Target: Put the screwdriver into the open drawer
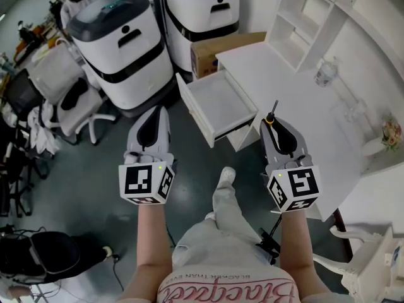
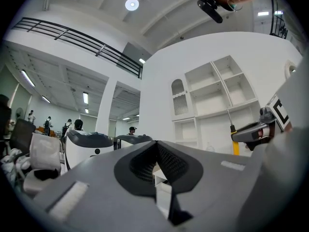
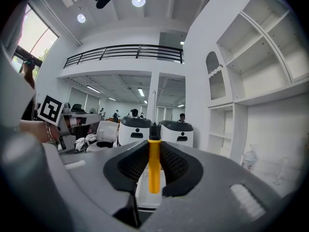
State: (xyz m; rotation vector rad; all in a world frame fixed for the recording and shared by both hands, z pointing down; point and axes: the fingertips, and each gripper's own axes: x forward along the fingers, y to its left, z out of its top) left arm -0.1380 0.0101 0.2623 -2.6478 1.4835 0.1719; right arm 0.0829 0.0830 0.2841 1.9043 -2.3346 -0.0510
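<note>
Clamping slim yellow-handled screwdriver (image 3: 153, 168) in fingers of right gripper (image 1: 274, 126), short of white open drawer (image 1: 221, 100) (left gripper (image 1: 154, 115) fingers closed, empty); may clip drawer front, slip.

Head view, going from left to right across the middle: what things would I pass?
White office chair → left gripper → open drawer → right gripper holding the screwdriver → plastic bottle → flowers.

open office-lab: white robot units (image 1: 120, 49), office chairs (image 1: 66, 87), mezzanine railing (image 3: 125, 52)
</note>
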